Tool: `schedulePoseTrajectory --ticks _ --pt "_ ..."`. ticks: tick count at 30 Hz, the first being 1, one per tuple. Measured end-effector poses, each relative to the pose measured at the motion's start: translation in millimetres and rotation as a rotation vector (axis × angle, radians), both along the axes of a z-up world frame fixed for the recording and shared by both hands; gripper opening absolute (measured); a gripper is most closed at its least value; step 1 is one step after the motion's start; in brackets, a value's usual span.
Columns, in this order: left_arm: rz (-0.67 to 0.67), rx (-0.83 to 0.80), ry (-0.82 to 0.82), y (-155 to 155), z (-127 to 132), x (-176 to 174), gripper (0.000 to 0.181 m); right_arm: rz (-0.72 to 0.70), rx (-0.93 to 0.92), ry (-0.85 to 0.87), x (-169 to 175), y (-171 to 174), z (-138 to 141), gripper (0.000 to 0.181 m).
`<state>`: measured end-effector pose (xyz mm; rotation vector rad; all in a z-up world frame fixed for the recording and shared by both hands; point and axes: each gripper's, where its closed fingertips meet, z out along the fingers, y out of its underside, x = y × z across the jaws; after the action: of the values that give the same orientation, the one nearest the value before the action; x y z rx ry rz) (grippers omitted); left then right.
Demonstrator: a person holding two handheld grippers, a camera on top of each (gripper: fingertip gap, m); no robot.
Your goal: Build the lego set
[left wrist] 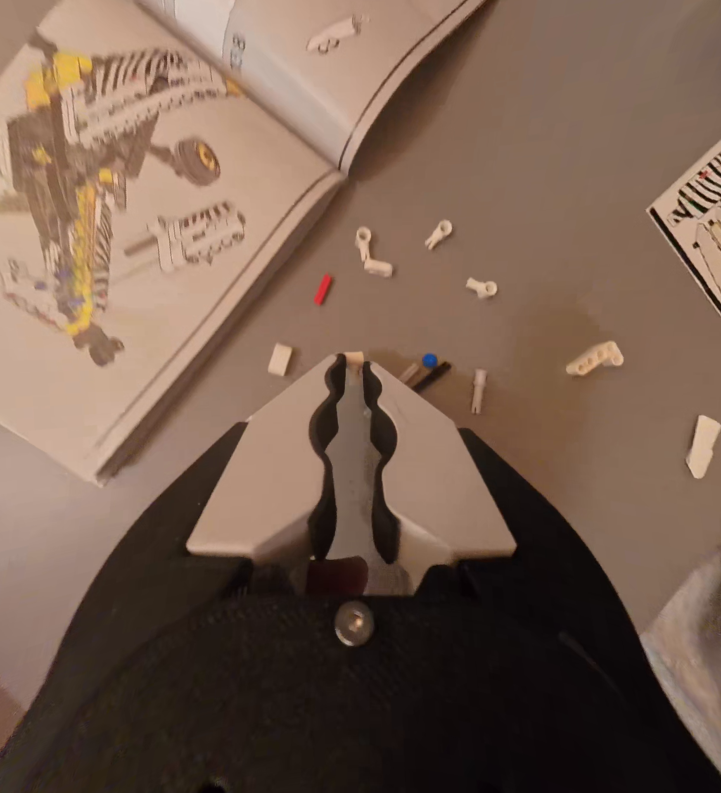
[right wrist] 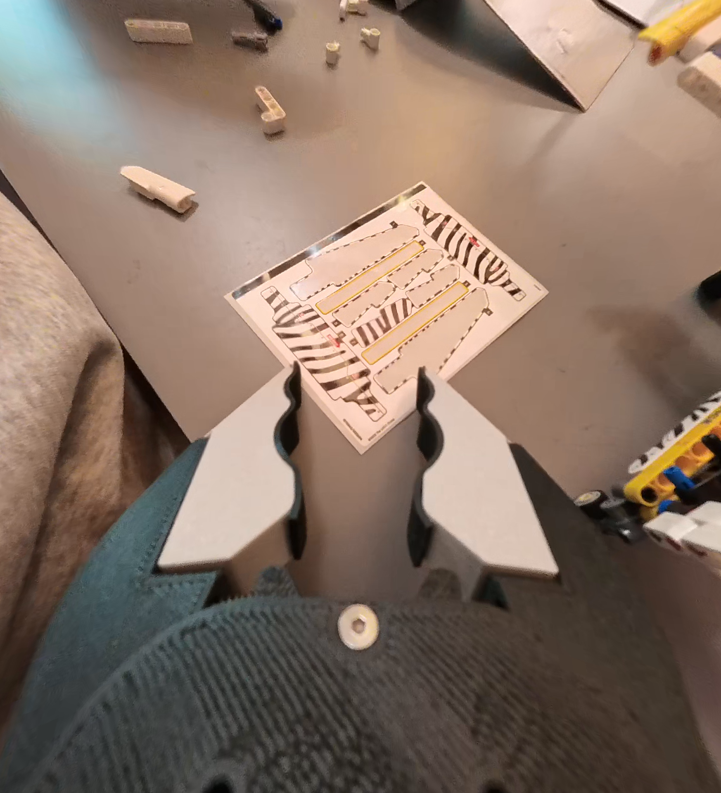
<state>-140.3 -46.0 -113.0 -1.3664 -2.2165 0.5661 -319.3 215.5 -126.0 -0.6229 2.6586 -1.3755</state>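
Left gripper (left wrist: 353, 359) jaws pinch a small white pin (left wrist: 355, 357) at frame centre; right gripper (right wrist: 358, 371) jaws wide over sticker sheet (right wrist: 386, 307). Model (right wrist: 702, 467) at right edge: keep pin straight, brace model before pushing.

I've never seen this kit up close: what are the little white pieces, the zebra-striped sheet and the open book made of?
White pieces: probably hard moulded plastic, with crisp holes and a smooth, dull surface. Striped sheet: likely glossy sticker paper; its top edge glints. Open book: printed paper, pages curving at the spine.
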Motion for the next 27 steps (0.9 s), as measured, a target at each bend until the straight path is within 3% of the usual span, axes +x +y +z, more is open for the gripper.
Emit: schedulePoseTrajectory --ticks 8,13,18,22,27 --pt "0.007 0.055 0.109 16.4 -7.8 4.2 0.021 0.107 -0.070 -0.109 43.9 -26.8 36.8 0.059" --pt "-0.050 0.030 0.127 34.6 -1.1 16.9 0.038 0.145 -0.134 -0.211 77.1 -58.1 60.8 0.042" --pt "-0.184 -0.001 0.155 78.5 2.1 44.0 0.073 0.257 -0.110 -0.037 102.1 -89.0 37.5 0.034" --pt "-0.155 -0.051 0.264 93.1 10.9 50.0 0.092 0.277 -0.067 0.077 105.8 -115.0 15.9 0.040" --pt "-0.093 -0.107 0.253 89.6 3.7 43.3 0.097 0.328 0.044 0.116 111.4 -132.1 1.9 0.028"
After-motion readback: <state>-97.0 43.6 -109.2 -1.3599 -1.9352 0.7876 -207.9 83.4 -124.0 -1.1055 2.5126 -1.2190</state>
